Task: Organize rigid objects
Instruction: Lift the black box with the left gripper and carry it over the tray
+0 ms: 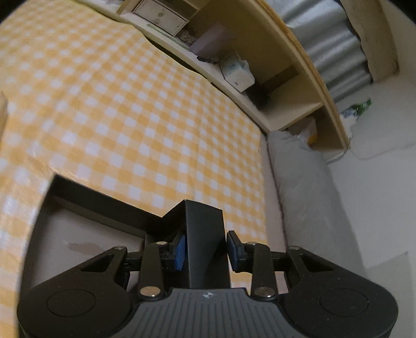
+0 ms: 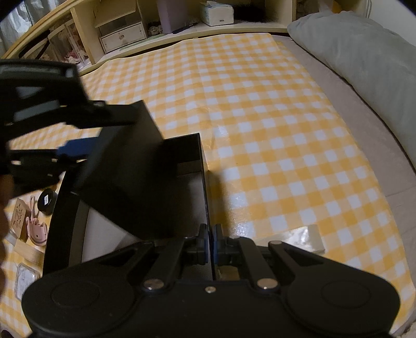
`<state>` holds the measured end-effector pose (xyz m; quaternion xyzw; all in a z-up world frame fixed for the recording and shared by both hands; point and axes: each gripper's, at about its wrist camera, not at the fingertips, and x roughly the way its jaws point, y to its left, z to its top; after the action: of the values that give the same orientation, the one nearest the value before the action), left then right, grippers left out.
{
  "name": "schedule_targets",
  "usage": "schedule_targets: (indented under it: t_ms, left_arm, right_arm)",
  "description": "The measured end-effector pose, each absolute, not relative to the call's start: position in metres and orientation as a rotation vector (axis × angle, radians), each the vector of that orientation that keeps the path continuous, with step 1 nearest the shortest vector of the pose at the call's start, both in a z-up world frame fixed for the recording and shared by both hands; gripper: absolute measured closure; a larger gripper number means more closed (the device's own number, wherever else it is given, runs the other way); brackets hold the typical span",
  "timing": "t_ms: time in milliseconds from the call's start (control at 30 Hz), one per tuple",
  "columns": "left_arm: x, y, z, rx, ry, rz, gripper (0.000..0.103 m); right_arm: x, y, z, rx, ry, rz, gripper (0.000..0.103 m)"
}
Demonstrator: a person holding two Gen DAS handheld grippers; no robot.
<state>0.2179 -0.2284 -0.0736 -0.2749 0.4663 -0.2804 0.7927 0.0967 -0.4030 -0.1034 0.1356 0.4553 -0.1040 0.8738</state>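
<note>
Early stage. Left claw [image 1: 205,247] grips black lid [image 1: 205,234]; right claw [image 2: 210,244] pinches black box [image 2: 204,166] wall. Trinkets [image 2: 33,221] outside, unsorted.

Box [image 2: 201,156] on checked cloth [image 2: 260,117], near left. Lid [image 2: 124,161] tilted over box. Small items [image 2: 31,221] left of box, on cloth. Pillow [image 2: 364,52] far right, beside cloth. Shelf unit [image 2: 182,28] behind cloth; tissue box [image 2: 217,13] on shelf.

One black box [image 2: 200,156], one black lid [image 2: 124,166], one tissue box [image 2: 217,13]
</note>
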Motion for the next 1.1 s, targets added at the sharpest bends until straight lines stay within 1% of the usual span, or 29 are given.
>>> schedule_targets:
  t_ms: [100,200,767,800,900,1067,1100]
  left_arm:
    - [0.216,-0.238,-0.075,-0.592,0.999,-0.627,0.069]
    - [0.214,-0.242,-0.079,-0.607,1.013,-0.663,0.075]
    - [0.214,-0.22,-0.092,-0.67,1.073,-0.719,0.075]
    - [0.215,-0.219,-0.091,-0.661,1.08,-0.718,0.076]
    - [0.215,-0.216,-0.09,-0.651,1.096,-0.743,0.084]
    - [0.214,-0.217,-0.095,-0.587,1.117,-0.719,0.084]
    - [0.213,-0.215,-0.098,-0.59,1.123,-0.712,0.082]
  right_arm:
    - [0.097,-0.403,-0.103,0.287,0.952,-0.211,0.099]
    - [0.097,-0.403,-0.103,0.29,0.952,-0.208,0.099]
    - [0.097,-0.404,-0.104,0.296,0.956,-0.205,0.098]
    - [0.096,-0.405,-0.103,0.301,0.955,-0.205,0.098]
    - [0.095,-0.406,-0.103,0.311,0.952,-0.202,0.098]
    - [0.095,-0.405,-0.103,0.315,0.952,-0.202,0.098]
    - [0.095,-0.404,-0.103,0.315,0.952,-0.202,0.098]
